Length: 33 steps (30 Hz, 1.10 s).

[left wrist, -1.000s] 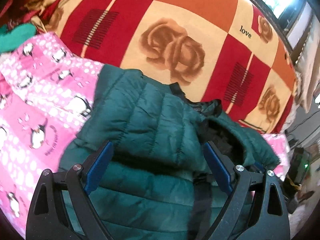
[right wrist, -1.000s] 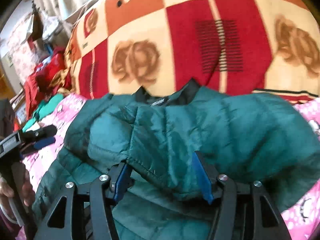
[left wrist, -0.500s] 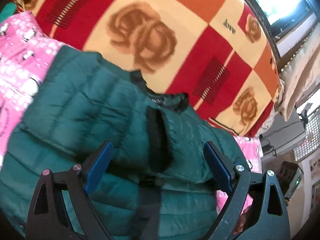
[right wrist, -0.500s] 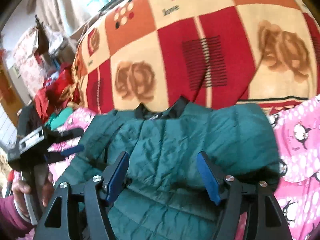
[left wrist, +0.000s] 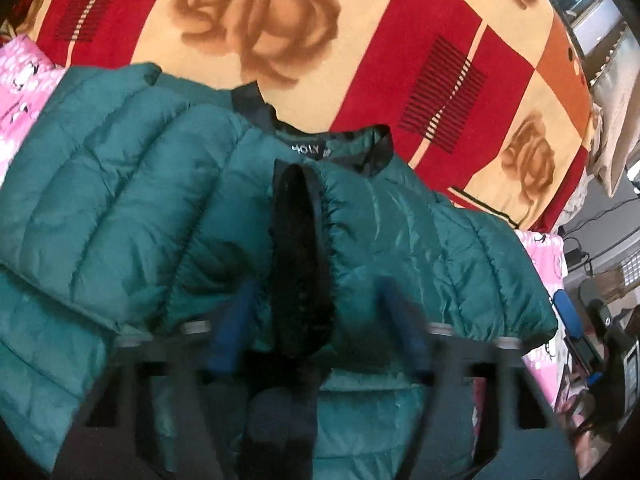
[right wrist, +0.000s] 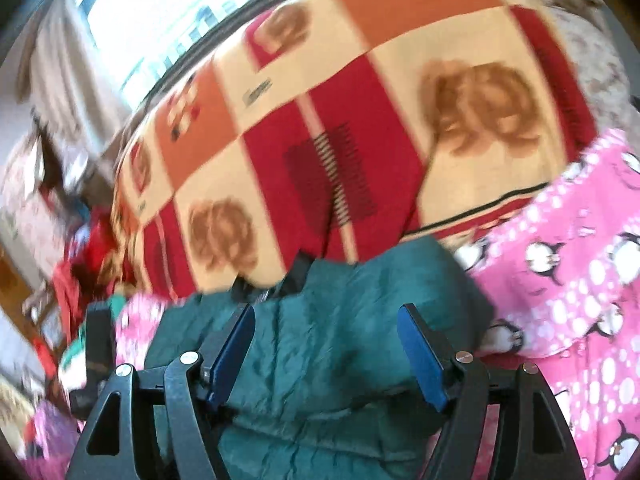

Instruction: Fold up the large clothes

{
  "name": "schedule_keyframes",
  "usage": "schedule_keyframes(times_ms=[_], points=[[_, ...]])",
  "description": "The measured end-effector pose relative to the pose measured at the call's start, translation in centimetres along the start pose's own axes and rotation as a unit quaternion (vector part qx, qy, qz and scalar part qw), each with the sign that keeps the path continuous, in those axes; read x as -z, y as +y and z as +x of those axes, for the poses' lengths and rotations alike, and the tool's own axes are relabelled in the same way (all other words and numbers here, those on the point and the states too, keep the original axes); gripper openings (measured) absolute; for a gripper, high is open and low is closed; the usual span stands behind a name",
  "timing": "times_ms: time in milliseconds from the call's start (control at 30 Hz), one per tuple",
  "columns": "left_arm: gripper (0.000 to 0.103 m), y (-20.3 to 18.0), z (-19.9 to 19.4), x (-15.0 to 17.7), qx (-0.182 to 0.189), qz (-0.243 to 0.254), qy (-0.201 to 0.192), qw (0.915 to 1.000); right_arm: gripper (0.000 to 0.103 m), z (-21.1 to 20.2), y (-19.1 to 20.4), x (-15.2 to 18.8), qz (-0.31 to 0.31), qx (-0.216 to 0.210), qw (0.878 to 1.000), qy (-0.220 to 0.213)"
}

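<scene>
A dark green quilted jacket (left wrist: 120, 200) with a black collar (left wrist: 376, 148) lies on the bed, both sleeves folded in over its front. A black cuff opening (left wrist: 300, 264) of one sleeve sits right before my left gripper (left wrist: 316, 320), whose blue pads are blurred and part way together around it. My right gripper (right wrist: 326, 354) is open over the jacket (right wrist: 328, 340) and holds nothing. The left gripper's black body shows at the left in the right wrist view (right wrist: 96, 352).
A red, orange and cream rose-patterned blanket (left wrist: 360, 40) covers the bed beyond the jacket. A pink penguin-print fleece (right wrist: 580, 260) lies under and beside the jacket. Red and green clothes (right wrist: 80, 264) are piled at the far left. Room clutter stands at the right edge (left wrist: 600, 320).
My left gripper has moved right and in toward the sleeve cuff, and its jaws have narrowed. My right gripper has pulled back and swung right, still open.
</scene>
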<state>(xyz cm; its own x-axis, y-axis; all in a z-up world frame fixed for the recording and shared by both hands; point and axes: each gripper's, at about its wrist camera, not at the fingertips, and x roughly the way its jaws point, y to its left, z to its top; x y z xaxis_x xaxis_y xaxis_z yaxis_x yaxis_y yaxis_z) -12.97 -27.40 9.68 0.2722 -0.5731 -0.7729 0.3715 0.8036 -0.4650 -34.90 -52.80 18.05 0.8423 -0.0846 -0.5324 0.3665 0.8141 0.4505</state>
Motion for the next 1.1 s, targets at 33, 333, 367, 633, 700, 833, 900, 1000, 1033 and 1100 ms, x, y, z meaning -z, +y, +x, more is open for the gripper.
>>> schedule_keyframes(times_ms=[33, 333, 367, 633, 700, 833, 900, 1000, 1033, 1100], points=[[0.030, 0.0, -0.2, -0.5, 0.005, 0.002, 0.005, 1.0000, 0.072, -0.1, -0.9, -0.2, 0.018, 0.010, 1.000, -0.004], [0.010, 3.9, -6.8, -4.8, -0.057, 0.034, -0.081, 0.9945, 0.072, 3.2, -1.8, 0.9, 0.076, -0.004, 0.996, 0.042], [0.010, 5.0, -7.4, -5.0, -0.065, 0.033, -0.089, 0.9934, 0.072, 3.6, -1.4, 1.2, 0.069, -0.004, 0.997, 0.046], [0.005, 11.7, -5.9, -4.6, -0.131, 0.001, -0.084, 0.9879, 0.073, 10.8, 4.2, 5.6, -0.057, 0.016, 0.989, 0.138], [0.005, 12.3, -5.3, -4.1, -0.120, -0.015, -0.070, 0.9902, 0.078, 12.4, 4.7, 6.8, -0.073, 0.023, 0.985, 0.154], [0.008, 13.0, -6.7, -3.7, -0.082, -0.053, -0.076, 0.9923, 0.085, 12.7, 6.1, 7.4, -0.116, 0.037, 0.980, 0.158], [0.044, 13.2, -7.7, -3.8, -0.060, -0.065, -0.084, 0.9925, 0.085, 12.0, 6.0, 7.0, -0.105, 0.029, 0.981, 0.159], [0.086, 13.5, -9.2, -3.8, -0.013, -0.087, -0.114, 0.9896, 0.085, 10.3, 5.0, 5.5, -0.046, 0.005, 0.988, 0.146], [0.086, 13.7, -9.4, -3.9, 0.005, -0.099, -0.121, 0.9877, 0.085, 9.5, 4.4, 4.9, -0.026, -0.003, 0.990, 0.137], [0.087, 13.6, -9.0, -4.3, 0.023, -0.118, -0.115, 0.9861, 0.085, 8.5, 3.8, 4.0, -0.011, -0.004, 0.993, 0.118]])
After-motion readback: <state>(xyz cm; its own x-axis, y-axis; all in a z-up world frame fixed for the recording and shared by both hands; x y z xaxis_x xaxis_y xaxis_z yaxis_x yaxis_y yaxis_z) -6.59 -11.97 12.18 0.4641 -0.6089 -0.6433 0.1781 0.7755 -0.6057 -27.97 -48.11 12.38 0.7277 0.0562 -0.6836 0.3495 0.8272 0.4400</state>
